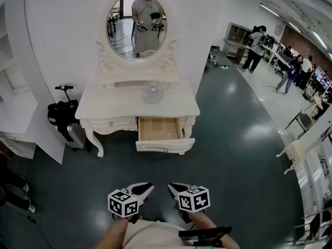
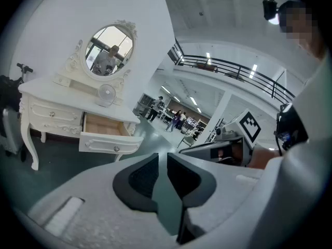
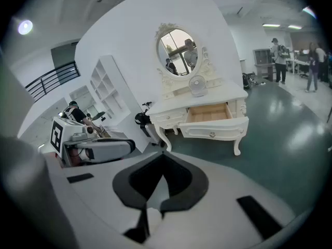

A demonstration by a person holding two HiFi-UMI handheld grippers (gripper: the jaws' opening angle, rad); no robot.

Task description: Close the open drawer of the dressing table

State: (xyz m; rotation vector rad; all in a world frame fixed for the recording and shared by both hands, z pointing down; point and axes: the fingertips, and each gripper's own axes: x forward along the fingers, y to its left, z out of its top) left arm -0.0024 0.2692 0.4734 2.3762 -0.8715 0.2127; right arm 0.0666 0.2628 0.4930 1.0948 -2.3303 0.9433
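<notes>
Standing well back from the white bench, facing it across a stretch of dark green floor. Seeing the right-hand drawer pulled far out of the bench front, its bare wooden bottom showing and its white face with the small knob jutting toward the room. Finding the left-hand drawer sitting flush and shut just beside it.

Holding the left tongs low and close to the body, jaws standing a narrow slit apart, with only floor showing between them. Holding the right tongs just beside them, jaw tips pressed together on nothing. Touching nothing with either pair, and keeping both well apart from the drawer.

Judging the task as not yet started: no part of the closing done. Leaving the whole job ahead, namely walking up to the bench, setting tongs against the drawer's white face and pushing it in until flush like its neighbour.

Noting a small fan on the bench top below the oval mirror, out of the drawer's way.
</notes>
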